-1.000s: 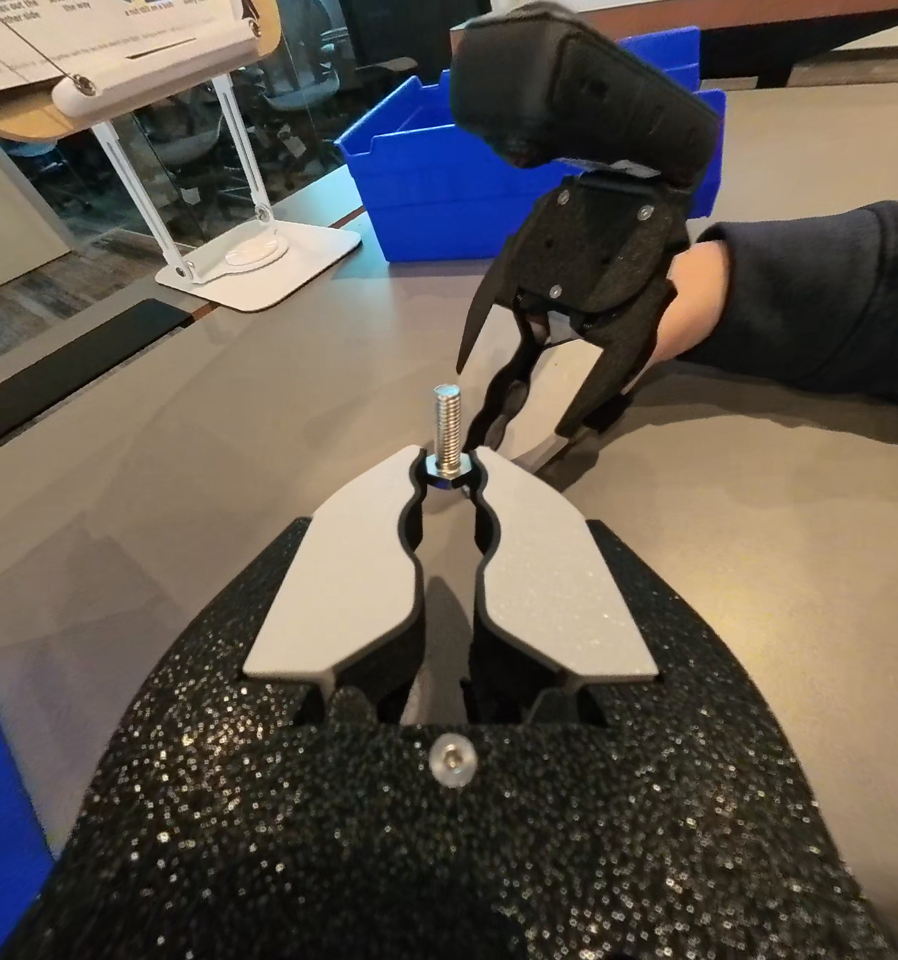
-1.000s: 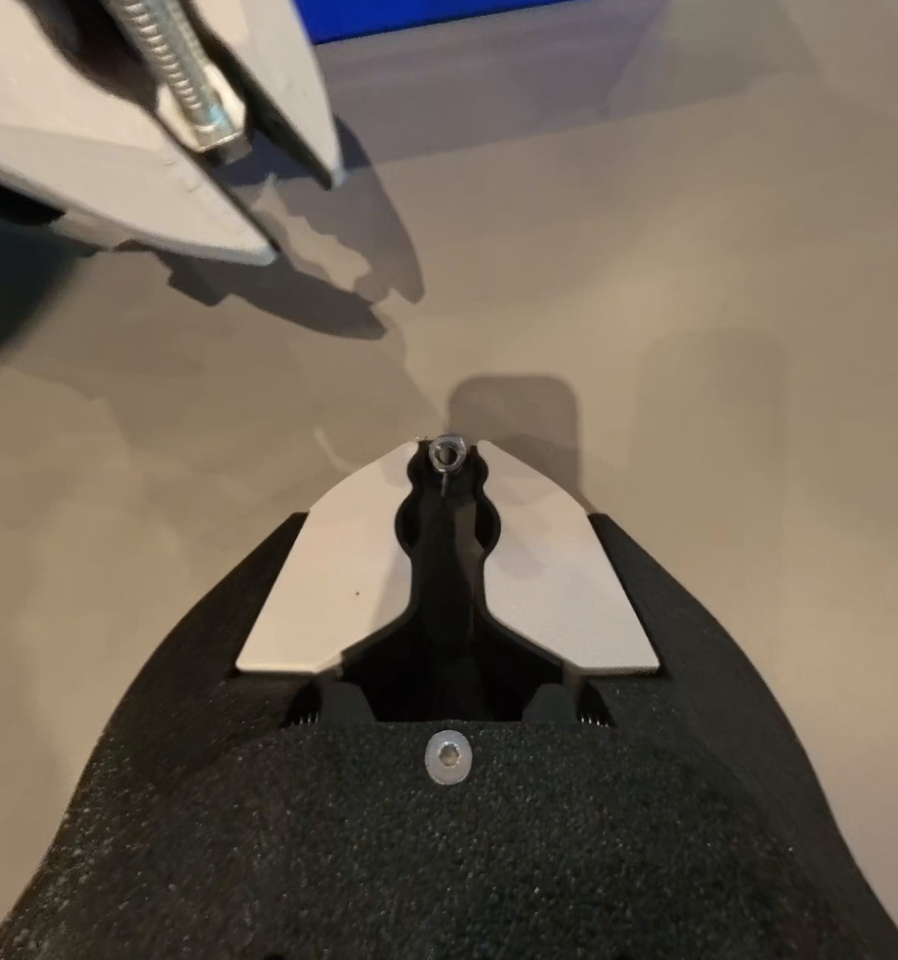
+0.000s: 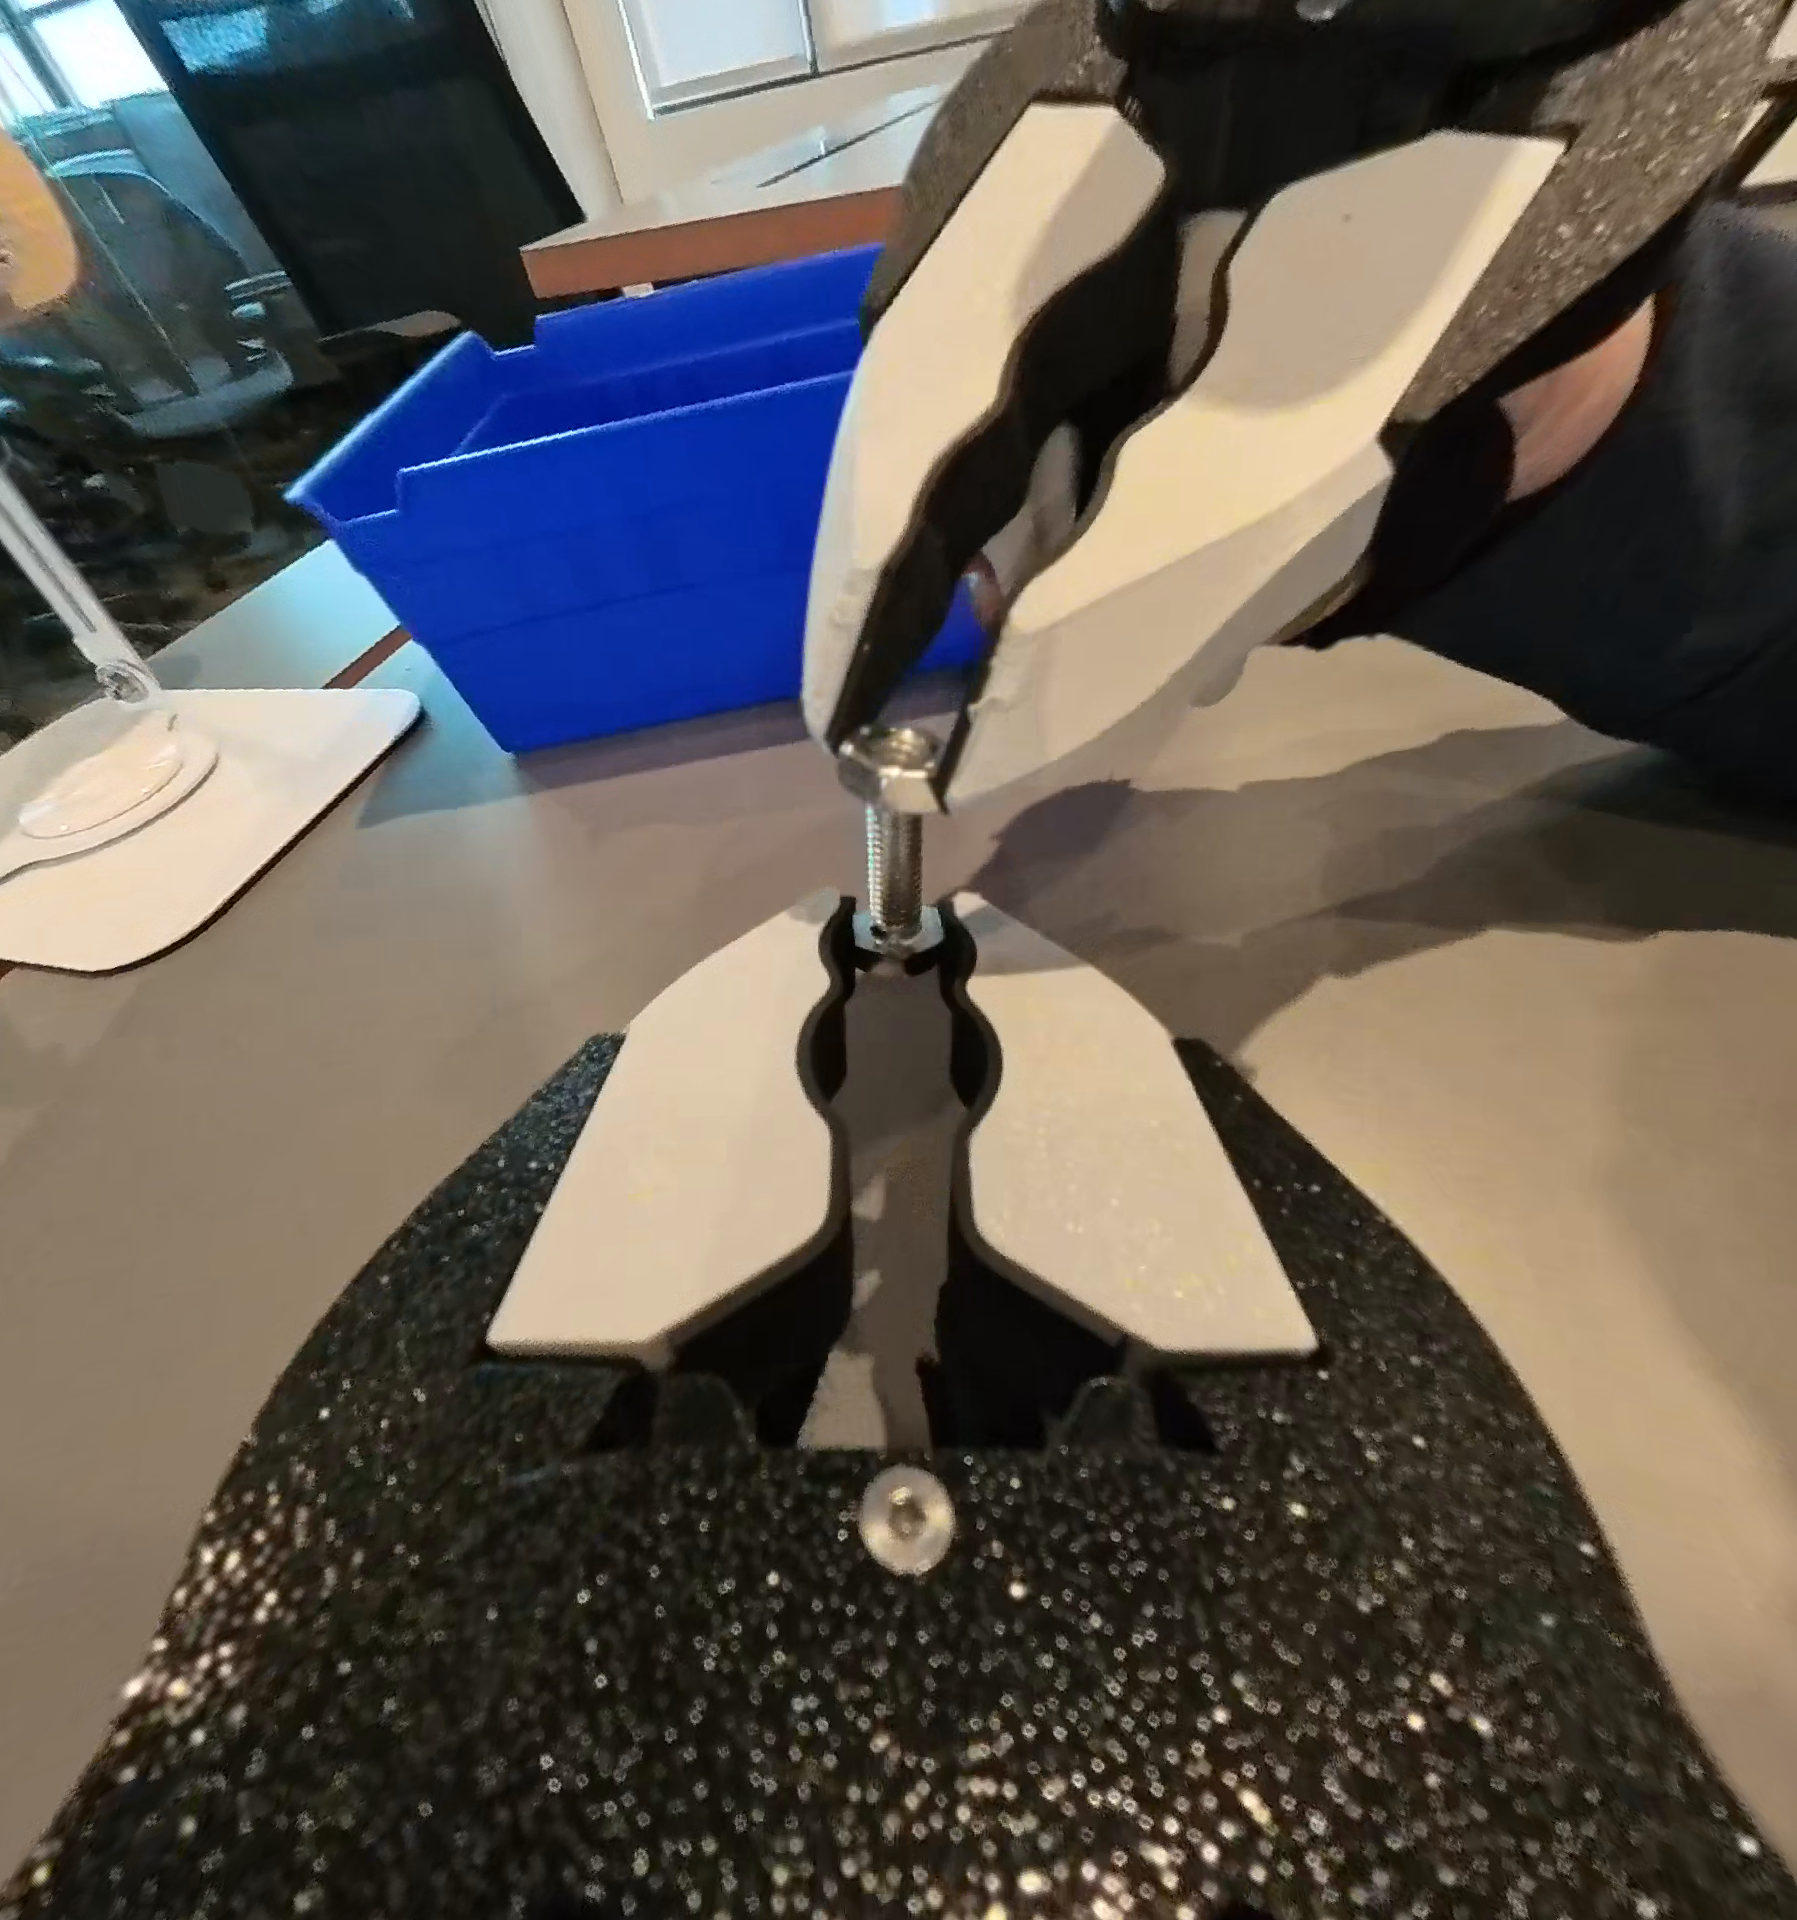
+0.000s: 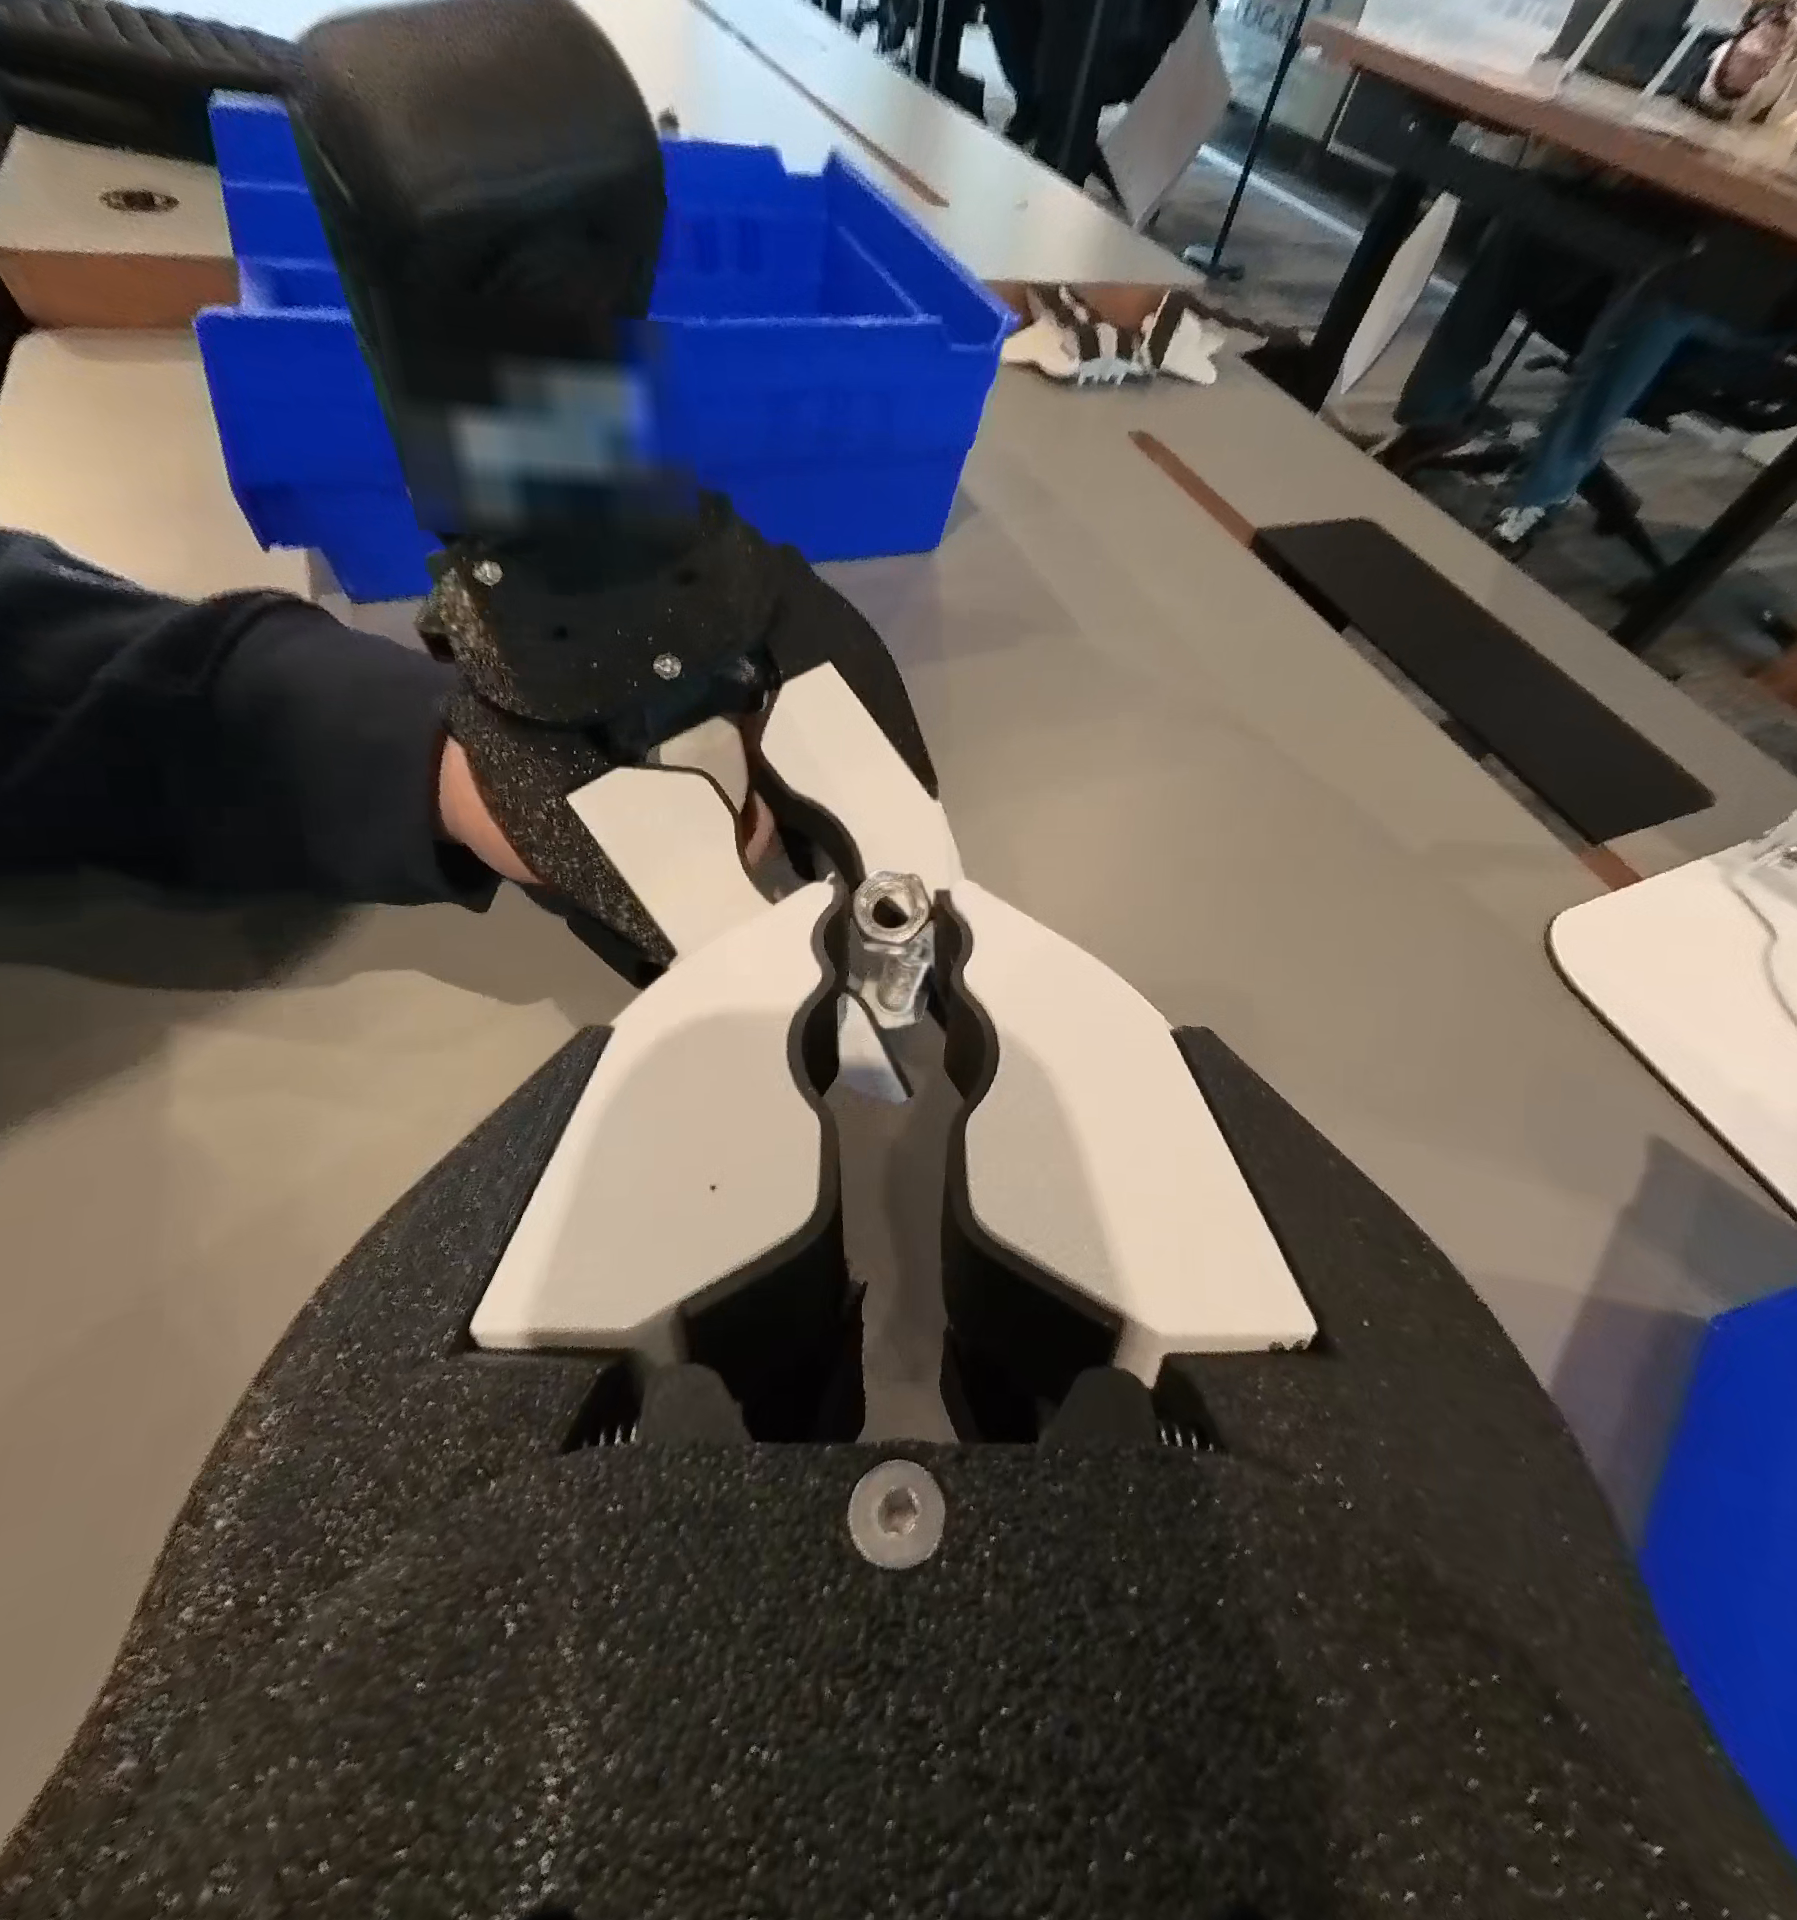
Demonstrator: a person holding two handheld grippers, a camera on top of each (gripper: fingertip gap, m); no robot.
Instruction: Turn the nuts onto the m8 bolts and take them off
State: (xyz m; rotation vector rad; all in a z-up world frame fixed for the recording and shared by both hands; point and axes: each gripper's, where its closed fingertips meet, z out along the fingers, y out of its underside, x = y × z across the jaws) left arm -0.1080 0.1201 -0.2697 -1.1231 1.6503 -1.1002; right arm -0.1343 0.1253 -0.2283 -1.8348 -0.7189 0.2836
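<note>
The left tongs (image 3: 894, 940) pinch the bolt (image 3: 889, 873) upright by its head, above the worktop (image 3: 354, 1039). The right tongs (image 3: 889, 753) hold the nut (image 3: 886, 764) at its tip (barely started, I judge). A tilt risks cross-threading; a slack pinch drops it.

— Left gripper (image 3: 894, 940)?
— We note it low and level, tips nearly closed in a pinch.
— Right gripper (image 3: 889, 753)?
— Angled down from above, tips pinched together just over the left's.
</note>
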